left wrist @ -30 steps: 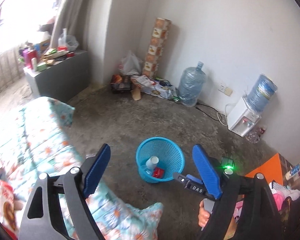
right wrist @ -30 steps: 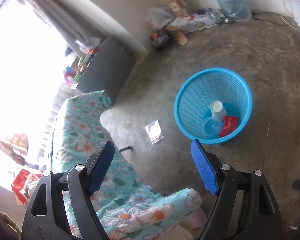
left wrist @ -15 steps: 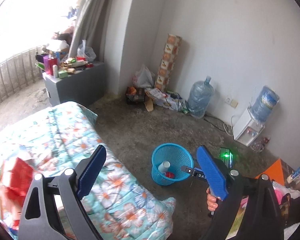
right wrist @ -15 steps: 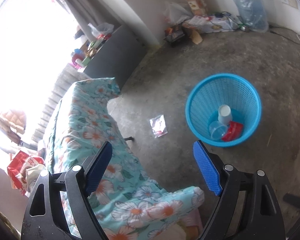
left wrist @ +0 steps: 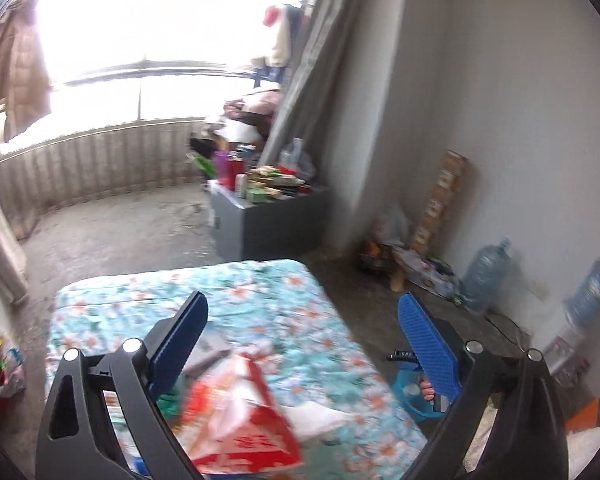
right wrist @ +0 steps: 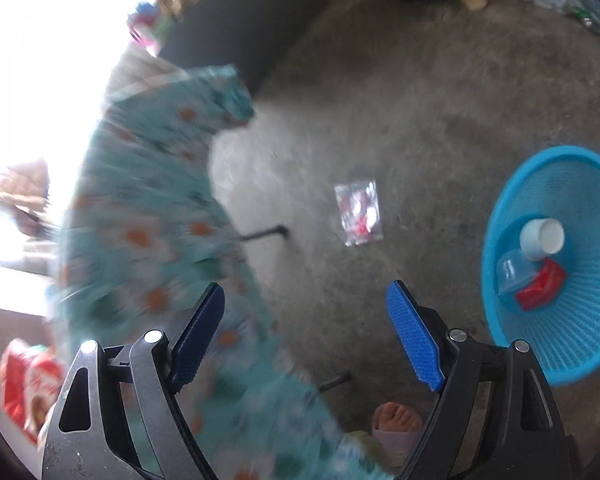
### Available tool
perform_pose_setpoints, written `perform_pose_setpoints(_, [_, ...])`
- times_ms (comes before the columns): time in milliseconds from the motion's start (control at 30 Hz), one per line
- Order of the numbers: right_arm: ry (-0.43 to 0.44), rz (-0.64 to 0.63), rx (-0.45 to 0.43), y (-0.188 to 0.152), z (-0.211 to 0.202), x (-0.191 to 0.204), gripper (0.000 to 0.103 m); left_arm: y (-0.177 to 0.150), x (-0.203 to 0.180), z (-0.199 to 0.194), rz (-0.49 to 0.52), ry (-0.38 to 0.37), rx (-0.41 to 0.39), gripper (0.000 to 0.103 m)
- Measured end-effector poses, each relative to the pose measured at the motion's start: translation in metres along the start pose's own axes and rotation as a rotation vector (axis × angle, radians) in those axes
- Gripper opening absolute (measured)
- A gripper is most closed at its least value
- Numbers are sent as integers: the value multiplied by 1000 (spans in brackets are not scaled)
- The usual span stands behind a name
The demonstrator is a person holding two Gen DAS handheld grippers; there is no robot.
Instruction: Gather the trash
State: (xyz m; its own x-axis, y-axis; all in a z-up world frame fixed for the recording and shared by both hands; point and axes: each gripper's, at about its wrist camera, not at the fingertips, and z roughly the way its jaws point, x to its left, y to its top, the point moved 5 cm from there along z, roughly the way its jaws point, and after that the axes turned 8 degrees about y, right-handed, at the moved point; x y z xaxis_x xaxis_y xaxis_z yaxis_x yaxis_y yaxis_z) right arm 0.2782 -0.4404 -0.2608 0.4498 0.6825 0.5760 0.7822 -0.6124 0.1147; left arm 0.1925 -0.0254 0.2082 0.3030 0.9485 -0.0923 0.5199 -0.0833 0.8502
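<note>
Right wrist view has the action: the right gripper [right wrist: 306, 328] tips down over the concrete floor [right wrist: 400, 92], fingers spread with nothing between them, and straight ahead lies a small clear wrapper [right wrist: 359, 213] with red bits inside, flat on the floor between the floral bed [right wrist: 148, 208] and the blue basket [right wrist: 580, 184]. That basket already holds 3 pieces: a white cup [right wrist: 542, 238], a clear cup [right wrist: 510, 272] and a red packet [right wrist: 540, 290]. So the step in hand looks like a reach for the next bit of litter.

Over on the left wrist view, the left gripper [left wrist: 300, 340] has just been opening its fingers, nothing caught in them, and it hovers above the bed near a red and white bag [left wrist: 240, 420]; whether that counts as trash I cannot tell.

Next call, by my reading: drop the right fingers astride the wrapper, low enough to pinch thin film off rough concrete, then carry it right to the basket. A flat wrapper could slip the pads.
</note>
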Motion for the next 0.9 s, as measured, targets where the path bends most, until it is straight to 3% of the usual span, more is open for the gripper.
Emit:
perform_pose_setpoints(167, [-218,-46,131,36,133,-28,83,5,71,7,-85,178,-17,97])
perform_pose_setpoints(400, [-368,-74,242,47,271,-69,93,-9,152,13,-218,368,38,97])
perform_pose_setpoints(567, [-472,-100,250,51,325,-85,94,-19,192,11,-298,462,56,97])
perform_pose_setpoints(700, [-499,-101,260,49,352,-95,94,-31,202,18,-319,512,93,97])
perform_pose_setpoints(900, [-580,-193,235,45,372,-103,95,-40,206,40,-313,526,133,97])
